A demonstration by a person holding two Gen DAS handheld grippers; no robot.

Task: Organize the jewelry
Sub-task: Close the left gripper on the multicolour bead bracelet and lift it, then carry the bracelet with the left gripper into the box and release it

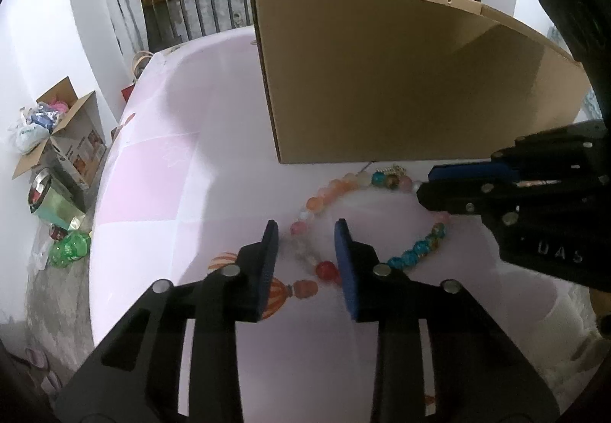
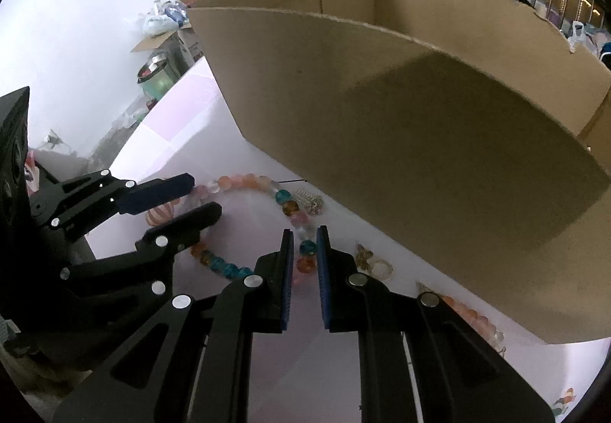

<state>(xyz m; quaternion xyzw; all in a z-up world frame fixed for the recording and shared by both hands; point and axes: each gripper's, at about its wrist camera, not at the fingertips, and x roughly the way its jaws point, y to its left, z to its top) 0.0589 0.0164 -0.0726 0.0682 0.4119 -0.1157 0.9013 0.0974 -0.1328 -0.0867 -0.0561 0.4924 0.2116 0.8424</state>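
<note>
You had both grippers down over the bead necklace point(image 1: 345, 190), which lay in a loop on the pale pink table point(image 1: 160, 193) just in front of the cardboard box point(image 1: 401, 79).

From the left wrist view, your left gripper point(image 1: 307, 235) sat at the part of the loop farthest from the box. Its jaws stood apart with a stretch of pale and red beads between them, and the blue pads point(image 1: 345, 262) were not pressing on the beads. No earlier picture bears on how they got there. This view showed nearly the whole loop: orange and pink beads on the side away from your right gripper point(image 1: 422, 186), blue ones near it, and a small gold charm close to the box wall. It showed only the outside of the box.

The right wrist view gave you what that one could not. Your right gripper point(image 2: 305, 239) had its jaws close together with a narrow gap, and teal and orange beads sat in that gap. Whether the pads point(image 2: 322, 262) truly pinched them, I could not tell. This view also looked over the box rim into its bare inside, and it showed a small gold piece point(image 2: 366, 258) and a second strand of orange beads point(image 2: 473, 320) lying along the foot of the box, neither of which appeared from the left.
</note>
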